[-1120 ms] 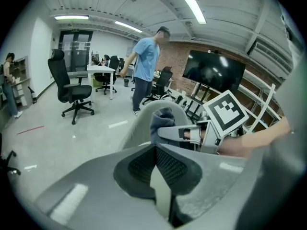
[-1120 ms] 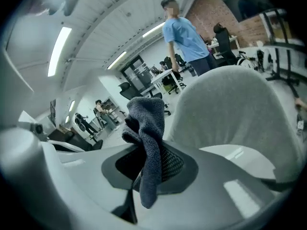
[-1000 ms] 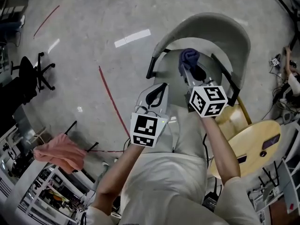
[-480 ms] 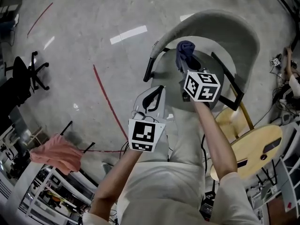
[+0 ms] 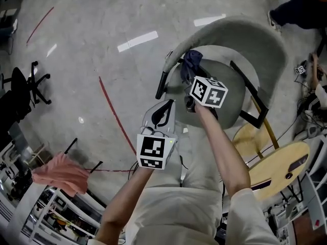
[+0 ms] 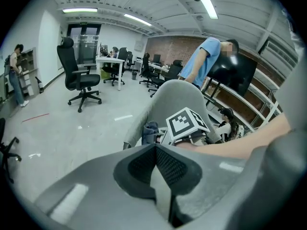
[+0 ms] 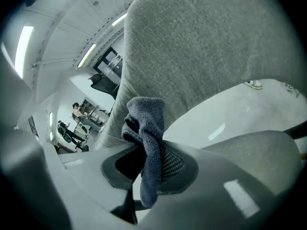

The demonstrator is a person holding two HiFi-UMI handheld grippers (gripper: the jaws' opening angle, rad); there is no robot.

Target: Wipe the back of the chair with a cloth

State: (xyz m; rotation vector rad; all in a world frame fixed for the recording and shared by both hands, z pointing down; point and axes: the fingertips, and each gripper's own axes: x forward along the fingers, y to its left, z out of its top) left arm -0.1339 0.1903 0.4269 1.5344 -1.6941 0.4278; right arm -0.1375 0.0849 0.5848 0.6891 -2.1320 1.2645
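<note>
Two grippers over a grey chair (image 5: 258, 42), one holding a cloth (image 5: 191, 60).
On the left, the left gripper (image 5: 164, 110) hangs just beside the front of the seat (image 5: 232, 98), its jaws pressed together with nothing between them. To its right, the right gripper (image 5: 190, 79) has its jaws clamped on the dark blue cloth, which bunches above them and hangs down in a fold. The cloth sits at the near end of the curved back (image 7: 206, 42), next to the black armrest (image 5: 163, 79); whether it touches the back I cannot tell.
</note>
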